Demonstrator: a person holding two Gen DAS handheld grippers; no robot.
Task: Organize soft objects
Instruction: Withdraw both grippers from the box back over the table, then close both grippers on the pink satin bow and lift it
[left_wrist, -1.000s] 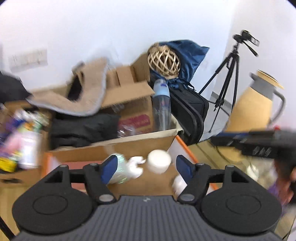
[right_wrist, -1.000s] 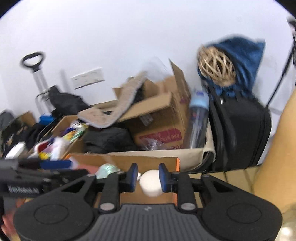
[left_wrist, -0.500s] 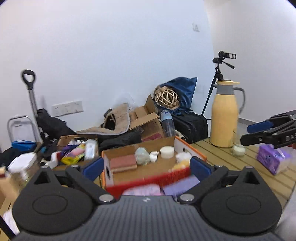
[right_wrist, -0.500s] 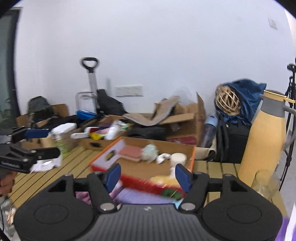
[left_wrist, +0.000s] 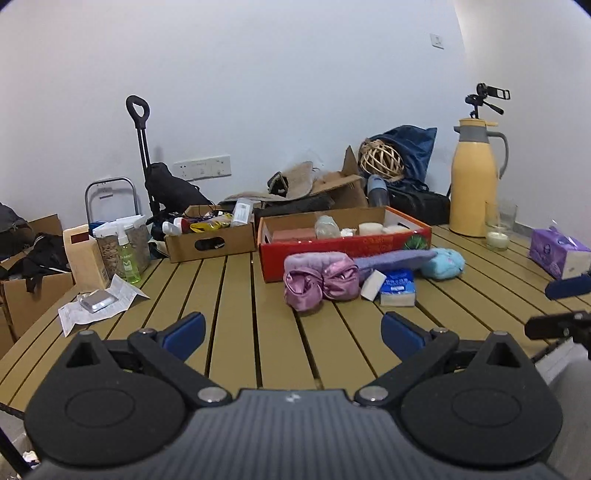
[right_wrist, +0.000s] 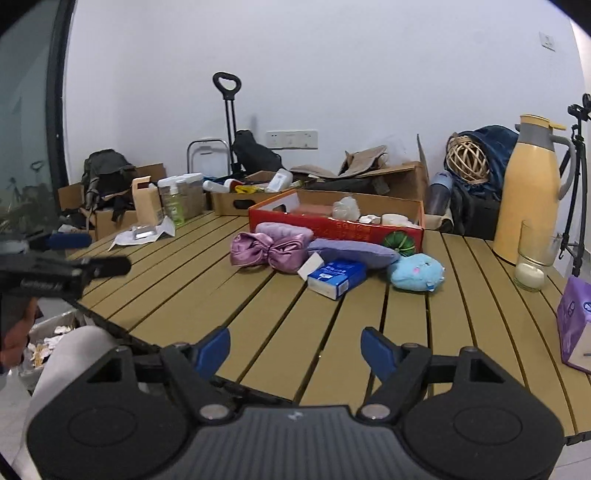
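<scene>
Pink satin bow (right_wrist: 271, 248) lies mid-table against the red box (right_wrist: 332, 225), crowding the lilac pillow (right_wrist: 354, 252), tissue pack (right_wrist: 337, 273) and blue plush (right_wrist: 416, 272). My right gripper (right_wrist: 295, 345) has just been opening, empty; my left gripper (left_wrist: 291, 332) gapes wide, empty. Slippery satin could escape, or I could snag a neighbour.

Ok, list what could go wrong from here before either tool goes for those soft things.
1. The blue tissue pack touches the white block and lies against the purple pillow; a wide grab may take more than one.
2. The satin bow looks slippery and could slide from the pads.
3. The glass by the yellow flask stands near the blue plush; the right tool, open, could knock it.
</scene>
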